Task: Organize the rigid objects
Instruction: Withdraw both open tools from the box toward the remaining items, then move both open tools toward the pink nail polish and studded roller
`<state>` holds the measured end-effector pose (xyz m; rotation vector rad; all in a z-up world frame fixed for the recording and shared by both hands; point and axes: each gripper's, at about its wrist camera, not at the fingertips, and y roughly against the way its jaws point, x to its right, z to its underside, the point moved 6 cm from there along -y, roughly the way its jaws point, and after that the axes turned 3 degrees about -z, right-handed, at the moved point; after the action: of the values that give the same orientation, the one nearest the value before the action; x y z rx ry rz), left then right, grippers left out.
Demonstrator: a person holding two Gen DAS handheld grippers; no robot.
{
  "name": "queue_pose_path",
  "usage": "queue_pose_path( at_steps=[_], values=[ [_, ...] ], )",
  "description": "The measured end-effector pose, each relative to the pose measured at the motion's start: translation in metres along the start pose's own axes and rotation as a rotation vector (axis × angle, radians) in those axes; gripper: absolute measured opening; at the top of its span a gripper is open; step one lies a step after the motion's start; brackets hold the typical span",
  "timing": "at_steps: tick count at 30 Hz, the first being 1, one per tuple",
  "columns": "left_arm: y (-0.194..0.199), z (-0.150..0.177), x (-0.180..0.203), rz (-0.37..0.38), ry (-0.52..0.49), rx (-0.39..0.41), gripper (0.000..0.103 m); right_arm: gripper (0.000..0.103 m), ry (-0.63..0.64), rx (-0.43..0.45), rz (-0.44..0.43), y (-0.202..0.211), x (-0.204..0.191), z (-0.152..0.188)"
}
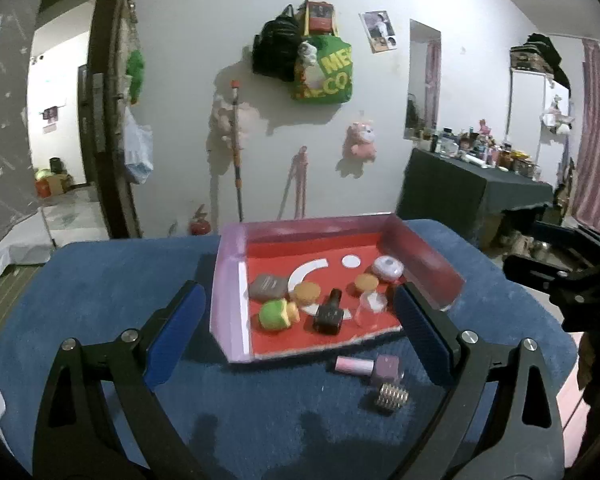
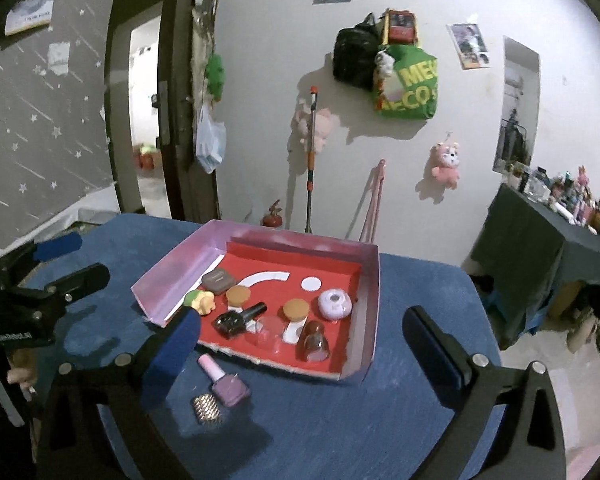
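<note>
A pink-walled tray with a red floor (image 1: 230, 280) (image 2: 370, 312) sits on the blue table. It holds several small items: a black nail polish bottle (image 1: 329, 314) (image 2: 240, 318), a green and yellow toy (image 1: 277, 312) (image 2: 200, 302), two tan round lids (image 1: 306, 293) (image 2: 296, 309), a lilac round case (image 1: 387, 267) (image 2: 335, 303) and a grey compact (image 1: 268, 285) (image 2: 219, 279). On the cloth in front of the tray lie a purple nail polish bottle (image 1: 370, 366) (image 2: 224, 380) and a gold ribbed cap (image 1: 392, 397) (image 2: 207, 408). My left gripper (image 1: 300, 328) is open and empty, above the tray's near edge. My right gripper (image 2: 304, 356) is open and empty, over the tray's near right part.
The table has a blue cloth (image 1: 100, 280) (image 2: 420, 400). The other gripper shows at the right edge in the left wrist view (image 1: 572, 276) and at the left edge in the right wrist view (image 2: 40, 288). A dark table with clutter (image 1: 472, 184) stands at the right. A white wall with hung bags is behind.
</note>
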<state>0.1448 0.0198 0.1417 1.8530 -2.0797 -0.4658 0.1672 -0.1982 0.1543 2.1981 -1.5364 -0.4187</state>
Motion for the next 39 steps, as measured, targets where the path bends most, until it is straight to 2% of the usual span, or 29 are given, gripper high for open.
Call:
queue_pose_path(
  at_steps=[5,8,14,21,39],
  values=[
    [-0.002,0.032,0.004,-0.027,0.024,-0.008,0.097,0.103,-0.037,0.021,0.015,-0.001,-0.003,0.034],
    [-0.014,0.054,0.006,-0.041,0.031,-0.048,0.096,0.103,-0.040,0.013,0.035,-0.008,-0.004,0.054],
    [-0.028,0.089,0.008,-0.059,0.030,-0.111,0.096,0.103,-0.094,-0.048,0.027,-0.033,-0.004,0.095],
    [-0.039,0.112,0.006,-0.068,0.050,-0.178,0.096,0.103,-0.090,-0.124,0.047,-0.053,-0.007,0.127],
    [-0.047,0.120,0.003,-0.059,0.063,-0.255,0.096,0.103,-0.090,-0.207,0.052,-0.066,-0.005,0.133]
  ],
)
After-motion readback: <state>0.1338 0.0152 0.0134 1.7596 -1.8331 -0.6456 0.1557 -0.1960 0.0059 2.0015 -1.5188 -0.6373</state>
